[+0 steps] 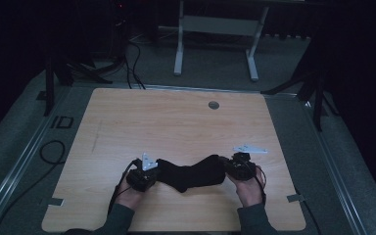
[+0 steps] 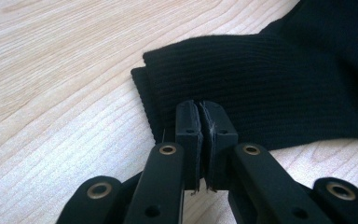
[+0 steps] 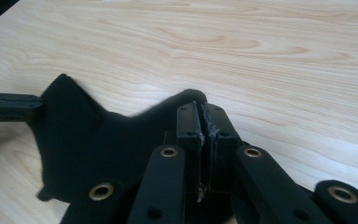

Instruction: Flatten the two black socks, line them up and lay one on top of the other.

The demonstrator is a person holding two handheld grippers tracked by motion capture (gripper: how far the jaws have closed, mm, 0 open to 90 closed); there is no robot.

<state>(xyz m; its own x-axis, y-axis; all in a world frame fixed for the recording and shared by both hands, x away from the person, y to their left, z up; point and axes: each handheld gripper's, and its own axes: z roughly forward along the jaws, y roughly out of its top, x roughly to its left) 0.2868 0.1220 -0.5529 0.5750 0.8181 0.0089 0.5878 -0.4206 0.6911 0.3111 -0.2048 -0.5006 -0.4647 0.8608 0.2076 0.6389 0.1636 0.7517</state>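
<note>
Black knitted cloth for the sock [image 2: 279,79], matt, finely ribbed at the cuff, soft and slightly fuzzy at the edges. Pale wood-grain laminate on the worktop [image 1: 176,122], smooth with a faint sheen, and a round grey plastic-looking cap [image 1: 214,105] at 12 o'clock. Matt black plastic on the left gripper [image 2: 200,109] and right gripper [image 3: 200,112], brassy metal rivets, frayed pad edges.

Dim lab, wooden table [image 1: 176,122], tripod stands [image 1: 318,93], floor cables [image 1: 132,63]

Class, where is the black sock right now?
In the high view the black sock lies near the table's front edge, stretched between the left gripper and right gripper.
</note>
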